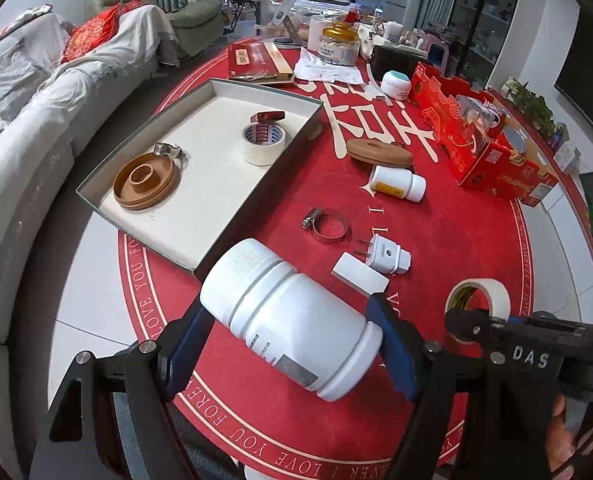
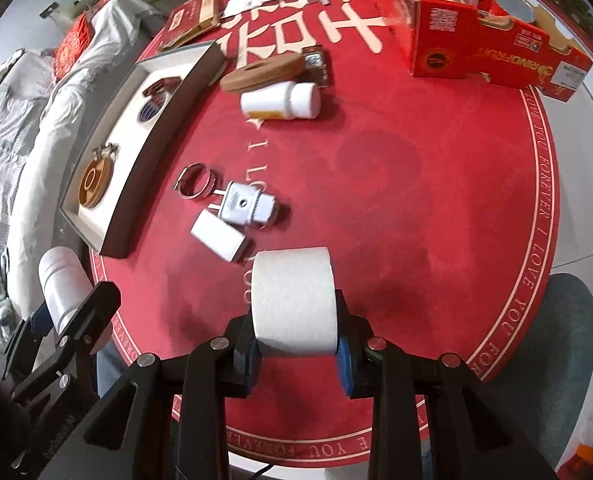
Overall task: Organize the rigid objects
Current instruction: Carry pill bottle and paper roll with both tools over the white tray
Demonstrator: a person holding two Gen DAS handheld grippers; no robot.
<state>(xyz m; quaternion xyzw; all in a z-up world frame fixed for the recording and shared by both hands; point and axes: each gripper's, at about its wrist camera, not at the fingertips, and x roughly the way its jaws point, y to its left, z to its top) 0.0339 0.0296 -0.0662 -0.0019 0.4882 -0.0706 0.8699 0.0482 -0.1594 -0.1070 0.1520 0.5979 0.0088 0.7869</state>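
My left gripper is shut on a large white bottle, held above the red mat near the grey tray's near corner; the bottle also shows in the right wrist view. My right gripper is shut on a roll of masking tape, seen from the left wrist view too. The tray holds a brown round holder, a tape roll, a hose clamp and a red lighter. On the mat lie a small white bottle, a hose clamp, a white plug, a white block and a brown lid.
A red carton stands at the right of the table. A red flat box, a jar, papers and a white cream pot sit at the back. A sofa is on the left.
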